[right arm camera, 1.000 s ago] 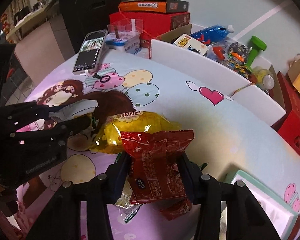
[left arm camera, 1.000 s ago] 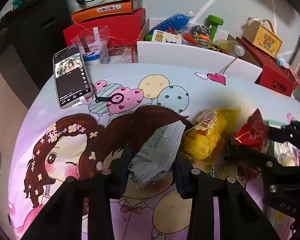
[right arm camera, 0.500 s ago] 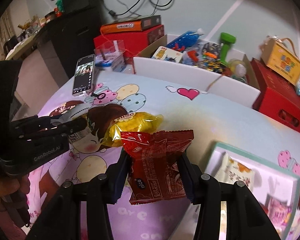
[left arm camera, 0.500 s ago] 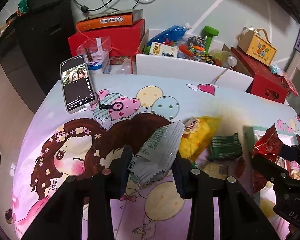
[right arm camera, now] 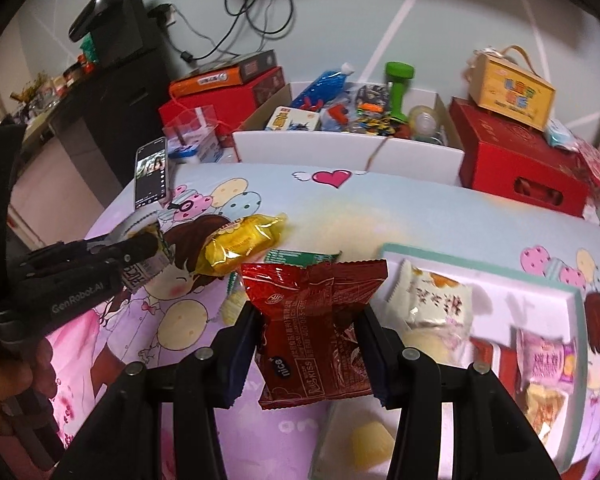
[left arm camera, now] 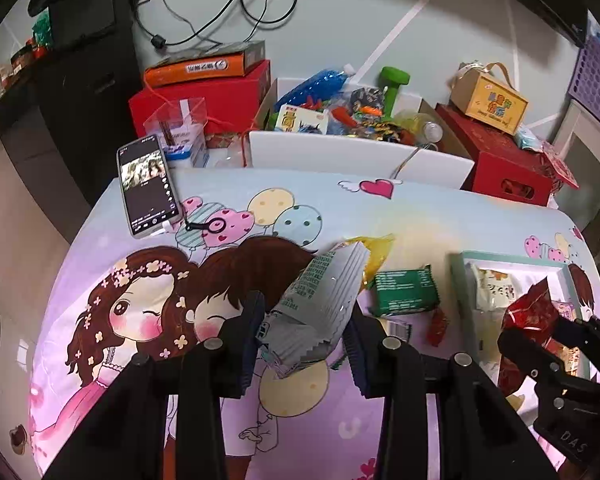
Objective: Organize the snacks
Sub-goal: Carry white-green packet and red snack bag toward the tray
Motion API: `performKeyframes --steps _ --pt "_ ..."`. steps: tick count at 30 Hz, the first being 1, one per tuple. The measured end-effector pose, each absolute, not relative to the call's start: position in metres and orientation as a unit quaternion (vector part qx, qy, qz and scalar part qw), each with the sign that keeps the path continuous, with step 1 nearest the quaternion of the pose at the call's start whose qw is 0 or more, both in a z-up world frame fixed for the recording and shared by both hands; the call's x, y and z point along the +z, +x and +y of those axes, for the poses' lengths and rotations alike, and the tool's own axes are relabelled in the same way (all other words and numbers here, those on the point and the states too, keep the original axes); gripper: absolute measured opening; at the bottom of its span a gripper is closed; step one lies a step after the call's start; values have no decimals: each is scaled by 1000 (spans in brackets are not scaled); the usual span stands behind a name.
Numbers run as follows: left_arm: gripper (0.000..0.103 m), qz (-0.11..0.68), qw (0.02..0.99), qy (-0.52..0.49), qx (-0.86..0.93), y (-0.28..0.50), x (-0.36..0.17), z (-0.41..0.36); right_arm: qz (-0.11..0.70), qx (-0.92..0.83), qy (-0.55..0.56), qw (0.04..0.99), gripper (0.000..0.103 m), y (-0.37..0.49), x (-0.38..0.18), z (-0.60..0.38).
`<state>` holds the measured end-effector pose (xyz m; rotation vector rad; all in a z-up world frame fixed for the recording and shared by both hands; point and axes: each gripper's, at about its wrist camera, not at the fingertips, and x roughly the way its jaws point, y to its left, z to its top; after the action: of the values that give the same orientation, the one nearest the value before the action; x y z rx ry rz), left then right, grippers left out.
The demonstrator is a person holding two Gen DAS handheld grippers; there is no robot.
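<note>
Jaws of the left gripper (left arm camera: 304, 342) are clamped on a grey snack packet (left arm camera: 320, 300), held above the cartoon-print tablecloth (left arm camera: 100, 260); a green packet (left arm camera: 406, 292) and a yellow packet (left arm camera: 374, 250) lie just beyond, the box (left arm camera: 458, 276) at right. Seen from the right wrist, the right gripper (right arm camera: 310, 344) pinches a red packet (right arm camera: 314, 320) near the box's (right arm camera: 576, 300) left edge. Both snacks seem mid-carry; next, probably lower each into the box and release.
</note>
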<state>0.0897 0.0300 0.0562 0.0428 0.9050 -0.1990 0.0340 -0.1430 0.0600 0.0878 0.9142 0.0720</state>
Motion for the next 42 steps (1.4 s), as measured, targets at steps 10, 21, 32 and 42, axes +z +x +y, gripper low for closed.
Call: performKeyframes --steps 10,21,32,42 --pt "40 428 894 55 -117 85 60 -1 427 16 65 902 51 24 62 -169" --pt "40 415 890 91 -165 76 64 -55 407 -54 125 903 51 13 66 -241" --pt "40 398 875 126 -246 67 67 -136 399 -161 160 888 51 -10 60 -324" --pt "40 405 856 152 -282 67 50 -189 399 -189 185 878 52 -14 49 -356"
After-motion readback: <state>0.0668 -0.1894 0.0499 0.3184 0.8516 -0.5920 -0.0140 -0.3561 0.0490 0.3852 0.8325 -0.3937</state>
